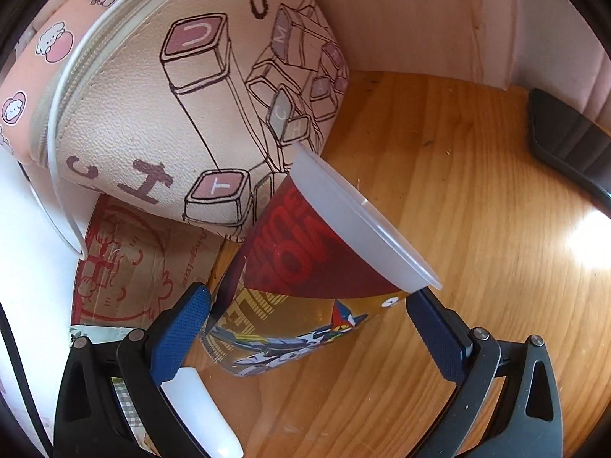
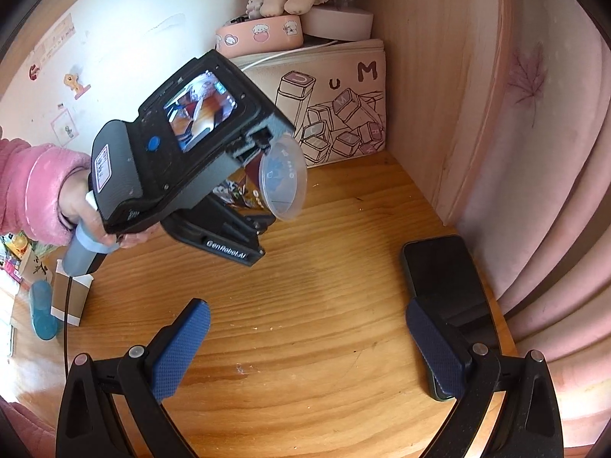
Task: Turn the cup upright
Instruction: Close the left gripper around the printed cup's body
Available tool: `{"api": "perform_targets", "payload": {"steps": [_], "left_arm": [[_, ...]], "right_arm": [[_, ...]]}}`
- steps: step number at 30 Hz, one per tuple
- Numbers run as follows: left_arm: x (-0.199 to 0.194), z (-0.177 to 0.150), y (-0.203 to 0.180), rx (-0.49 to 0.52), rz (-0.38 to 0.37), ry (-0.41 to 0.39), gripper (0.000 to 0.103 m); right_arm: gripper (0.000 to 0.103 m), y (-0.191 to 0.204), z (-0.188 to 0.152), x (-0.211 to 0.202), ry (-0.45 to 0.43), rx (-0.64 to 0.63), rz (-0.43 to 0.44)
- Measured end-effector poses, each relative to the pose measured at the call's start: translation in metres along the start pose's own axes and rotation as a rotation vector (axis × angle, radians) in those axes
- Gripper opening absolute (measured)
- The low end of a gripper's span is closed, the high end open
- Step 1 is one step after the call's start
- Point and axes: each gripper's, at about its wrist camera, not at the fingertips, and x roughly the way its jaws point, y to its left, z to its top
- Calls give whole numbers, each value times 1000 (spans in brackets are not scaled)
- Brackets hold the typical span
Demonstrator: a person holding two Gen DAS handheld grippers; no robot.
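Clear plastic cup (image 1: 305, 267) rides tilted above the wooden bench (image 1: 477, 229), pinched across its body by the left gripper (image 1: 307, 309); its rim points up and away from the fingers. The right gripper (image 2: 307, 328) hangs spread, empty, well apart.

Plenty of open wooden tabletop (image 2: 313, 305) mid-frame to move through in the right wrist view, but the printed pouch (image 2: 343, 114) blocks the back corner, a phone (image 2: 443, 278) hugs the right edge and a paper sleeve (image 2: 70, 297) sits far left.
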Motion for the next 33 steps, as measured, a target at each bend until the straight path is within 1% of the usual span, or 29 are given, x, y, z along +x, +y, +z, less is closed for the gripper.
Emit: {"api": "perform_targets", "payload": {"steps": [8,11,16,18,28,33], "left_arm": [[12,8,10,-32,5,6,102],[22,8,25,-41,13,4,101],[34,15,29,-28,23,-3,94],[32,14,26,-14,21,-9,88],[35,15,20,48,42,-22,80],[27,4,13,72,48,-23,75]], "right_arm": [[103,-7,-2,1,1,19,2],[103,-10,-4,1,7,25,0],[103,-13,-8,-1,11,30,-7],[103,-14,-10,-2,11,34,-7],[103,-16,-16,-8,10,34,4],[103,-16,-18,-12,9,34,2]]}}
